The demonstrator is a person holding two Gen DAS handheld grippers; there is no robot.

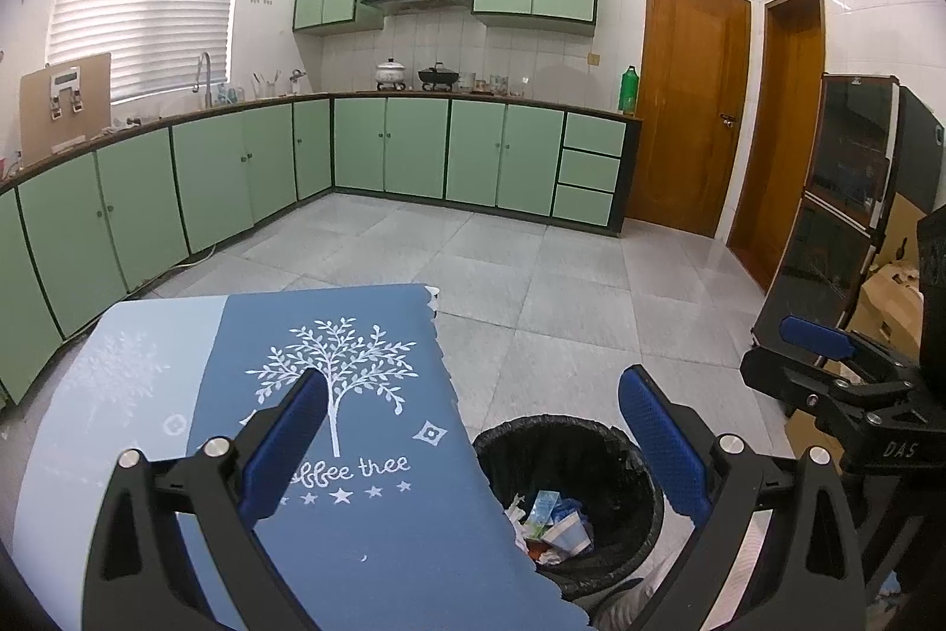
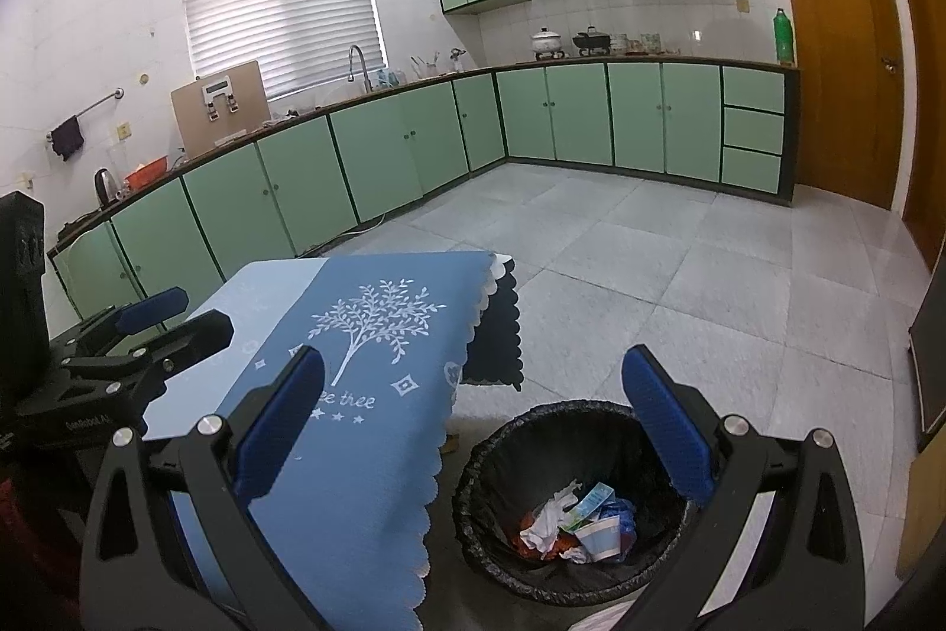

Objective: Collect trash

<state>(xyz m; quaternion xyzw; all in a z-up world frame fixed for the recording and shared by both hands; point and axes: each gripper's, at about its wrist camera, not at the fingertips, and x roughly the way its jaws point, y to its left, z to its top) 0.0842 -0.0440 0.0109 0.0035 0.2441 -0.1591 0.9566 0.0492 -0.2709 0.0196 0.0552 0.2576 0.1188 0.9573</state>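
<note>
Left wrist view: my left gripper [image 1: 473, 430] hangs with jaws wide apart, nothing between them, over the edge of the blue tablecloth [image 1: 355, 394]. Black-lined bin [image 1: 597, 436] sits on the floor just beside the table. Trash [image 1: 553, 518] lies at its bottom: crumpled paper, a carton, a cup; several pieces, too jumbled for an exact count. Cloth top shows no litter. My right gripper [image 1: 828, 353] is off to the right; from here I cannot tell its state.

Right wrist view: right gripper [image 2: 473, 409] spread open, empty, above one bin [image 2: 502, 453]; same heap [image 2: 573, 518] inside. One table, two grippers. Judgement: collecting looks near done; best to sweep both cameras over floor and cloth for strays before closing on anything.
</note>
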